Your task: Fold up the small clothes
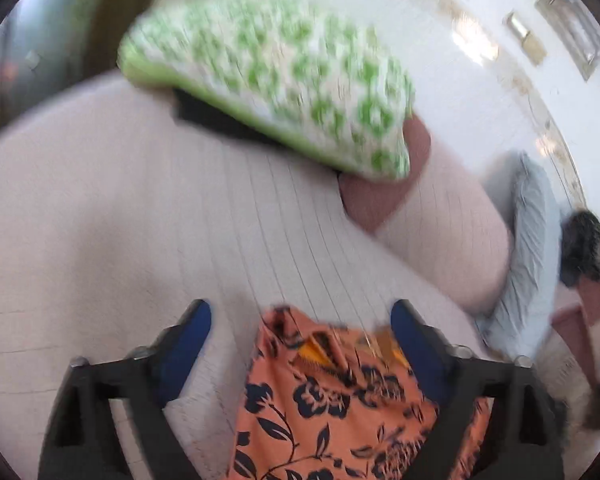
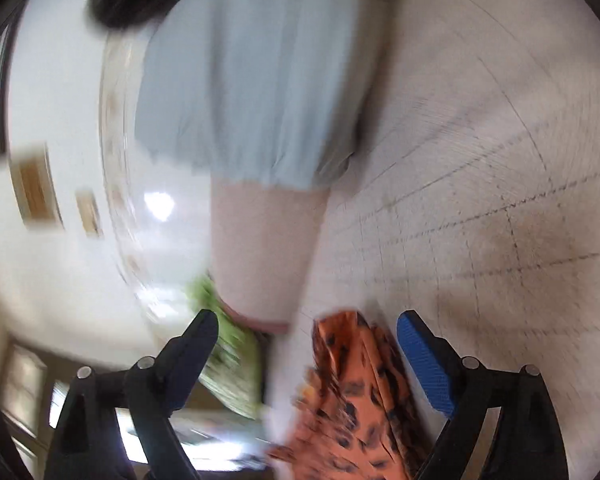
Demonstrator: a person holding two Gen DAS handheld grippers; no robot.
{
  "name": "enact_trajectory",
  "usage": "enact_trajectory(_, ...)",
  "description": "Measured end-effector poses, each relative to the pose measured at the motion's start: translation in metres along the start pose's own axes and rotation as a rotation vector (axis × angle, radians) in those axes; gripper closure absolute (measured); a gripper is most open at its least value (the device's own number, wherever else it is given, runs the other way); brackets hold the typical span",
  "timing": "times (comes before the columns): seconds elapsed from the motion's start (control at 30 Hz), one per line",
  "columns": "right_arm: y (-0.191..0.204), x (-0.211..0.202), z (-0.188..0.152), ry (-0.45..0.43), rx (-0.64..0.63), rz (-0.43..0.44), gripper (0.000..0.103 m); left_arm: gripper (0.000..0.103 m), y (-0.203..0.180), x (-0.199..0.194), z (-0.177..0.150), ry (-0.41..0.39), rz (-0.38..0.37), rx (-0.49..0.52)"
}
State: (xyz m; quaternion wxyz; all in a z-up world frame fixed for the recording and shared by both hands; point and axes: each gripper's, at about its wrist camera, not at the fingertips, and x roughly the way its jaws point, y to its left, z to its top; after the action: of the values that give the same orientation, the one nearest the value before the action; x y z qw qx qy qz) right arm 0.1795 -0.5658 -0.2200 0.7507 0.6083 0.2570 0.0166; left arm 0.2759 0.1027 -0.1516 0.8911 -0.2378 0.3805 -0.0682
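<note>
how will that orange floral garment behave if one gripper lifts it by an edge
The orange floral garment looks thin and already bunches into folds, so it would probably droop limply. It likely weighs little. Its smooth-looking weave might slip from one pinch.

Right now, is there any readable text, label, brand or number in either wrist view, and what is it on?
None can be read.
Orange floral garment: printed pattern only, no visible tag.
Green-patterned pillow: pattern only.
Framed pieces on the wall: too blurred to tell whether they carry any text.
</note>
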Motion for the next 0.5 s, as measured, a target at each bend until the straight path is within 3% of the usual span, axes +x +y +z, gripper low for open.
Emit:
enact_trajectory(0.07, 0.036, 0.009, -0.027, 0.070, -0.140, -0.049, 0.012, 0.011, -0.009, -0.015, -0.012, -0.019, 0.065, 0.012)
enact_trajectory(0.13, 0.072, 0.028, -0.067, 0.149, -0.294, -0.121, 0.015, 0.011, -0.021, -0.028, -0.038, -0.002, 0.073, 0.040)
enact_trajectory(0.27, 0.104, 0.095, -0.152, 0.322, -0.498, -0.251, 0.032, 0.011, -0.015, -0.018, -0.092, 0.140, 0.047, 0.016)
enact_trajectory(0.37, 0.104, 0.161, -0.217, 0.447, -0.608, -0.361, 0.053, 0.012, -0.004, 0.006, -0.112, 0.219, 0.113, 0.016)
enact_trajectory(0.43, 0.105, 0.191, -0.240, 0.477, -0.675, -0.407, 0.054, 0.012, 0.000, 0.014, -0.111, 0.249, 0.118, 0.020)
enact_trajectory(0.5, 0.113, 0.223, -0.249, 0.452, -0.760, -0.467, 0.054, 0.012, 0.002, 0.021, -0.100, 0.250, 0.113, 0.019)
